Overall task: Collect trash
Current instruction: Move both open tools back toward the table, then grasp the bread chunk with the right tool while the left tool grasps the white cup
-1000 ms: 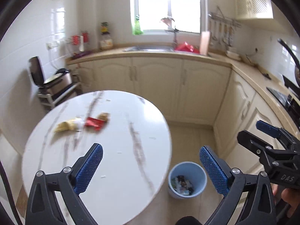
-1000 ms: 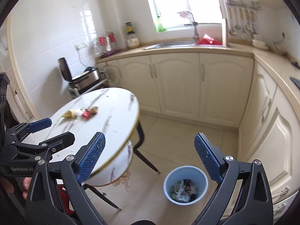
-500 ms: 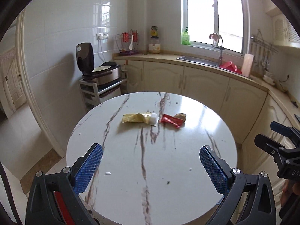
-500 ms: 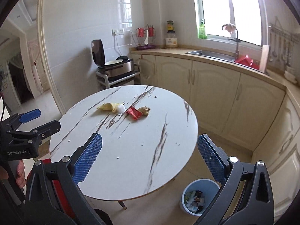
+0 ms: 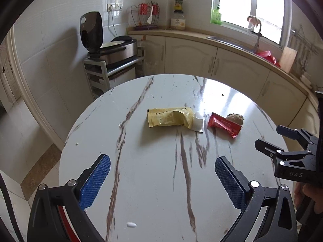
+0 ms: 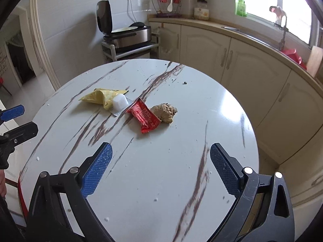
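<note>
Red wrapper [image 6: 144, 119] on the table [image 6: 161, 171] is judged light, crinkly; best pinched mid-length. Jaws of right gripper [image 6: 160, 168] and left gripper [image 5: 162, 178] are held wide, empty.

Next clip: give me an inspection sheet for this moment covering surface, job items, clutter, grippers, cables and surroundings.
Surface: round marble-pattern table, crumbs and white specks scattered on it.
Job's things: yellow wrapper, white plastic cup, red wrapper and brown lump lie in a row mid-table; the lump touches the red wrapper.
Clutter: nothing seen beyond the crumbs.
Grippers: left hand-held gripper and right hand-held gripper both open, empty, above the near table edge, short of the trash.
Cables: one cord hangs from the wall socket.
Surroundings: open-lid cooker on a rack, cream cabinets, sink under the window.
</note>
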The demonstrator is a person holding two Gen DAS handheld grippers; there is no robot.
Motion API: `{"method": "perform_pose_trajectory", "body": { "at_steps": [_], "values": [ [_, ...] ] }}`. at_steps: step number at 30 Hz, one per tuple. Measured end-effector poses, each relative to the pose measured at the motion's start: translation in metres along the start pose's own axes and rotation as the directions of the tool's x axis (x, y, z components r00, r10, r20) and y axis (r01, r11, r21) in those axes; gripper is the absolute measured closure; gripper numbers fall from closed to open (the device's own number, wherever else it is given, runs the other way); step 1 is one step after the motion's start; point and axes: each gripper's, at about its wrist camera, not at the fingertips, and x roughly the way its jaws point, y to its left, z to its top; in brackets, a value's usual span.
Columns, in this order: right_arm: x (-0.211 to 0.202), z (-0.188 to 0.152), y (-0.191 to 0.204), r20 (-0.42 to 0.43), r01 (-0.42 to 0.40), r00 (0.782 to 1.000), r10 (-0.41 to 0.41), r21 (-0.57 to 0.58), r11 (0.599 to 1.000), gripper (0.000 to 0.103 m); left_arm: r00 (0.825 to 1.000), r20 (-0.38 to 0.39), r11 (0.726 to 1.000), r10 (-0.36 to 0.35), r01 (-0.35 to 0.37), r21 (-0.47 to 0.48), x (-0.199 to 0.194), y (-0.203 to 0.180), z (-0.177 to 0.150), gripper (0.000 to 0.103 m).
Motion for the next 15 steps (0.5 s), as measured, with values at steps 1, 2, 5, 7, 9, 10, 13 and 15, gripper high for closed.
{"method": "perform_pose_trajectory", "body": {
  "at_steps": [1,2,5,7,9,10,13,15],
  "values": [
    [0.008,0.005,-0.003,-0.004,-0.003,1.000,0.003,0.013,1.000,0.010,1.000,-0.002,1.000,0.000,0.000,-0.006,0.009,0.003,0.009,0.001],
    [0.016,0.009,-0.007,-0.006,0.010,1.000,-0.010,0.025,1.000,0.010,1.000,-0.001,1.000,-0.008,0.008,-0.010,0.018,0.006,0.018,0.001],
    [0.036,0.021,-0.022,-0.007,0.037,0.999,-0.036,0.068,0.997,0.012,1.000,-0.013,1.000,-0.018,0.018,-0.001,0.044,-0.003,0.043,0.001],
    [0.049,0.027,-0.028,-0.024,0.036,0.999,-0.034,0.081,0.996,0.019,1.000,-0.015,0.999,-0.013,0.013,0.032,0.064,-0.013,0.055,0.001],
    [0.060,0.032,-0.029,-0.032,0.046,0.999,-0.044,0.065,0.997,0.024,1.000,-0.013,0.998,0.003,-0.002,0.061,0.075,-0.022,0.064,0.001],
    [0.067,0.035,-0.029,-0.043,0.044,0.998,-0.042,0.060,0.997,0.029,1.000,-0.017,0.997,-0.001,0.003,0.075,0.084,-0.026,0.066,0.001],
    [0.071,0.038,-0.034,-0.036,0.004,0.999,-0.001,0.063,0.998,0.033,1.000,-0.029,0.995,-0.005,0.008,0.102,0.102,-0.036,0.072,0.001],
    [0.072,0.038,-0.037,-0.045,-0.022,0.999,0.024,0.059,0.998,0.033,1.000,-0.028,0.993,-0.012,0.016,0.118,0.109,-0.041,0.073,0.001]
  ]
}}
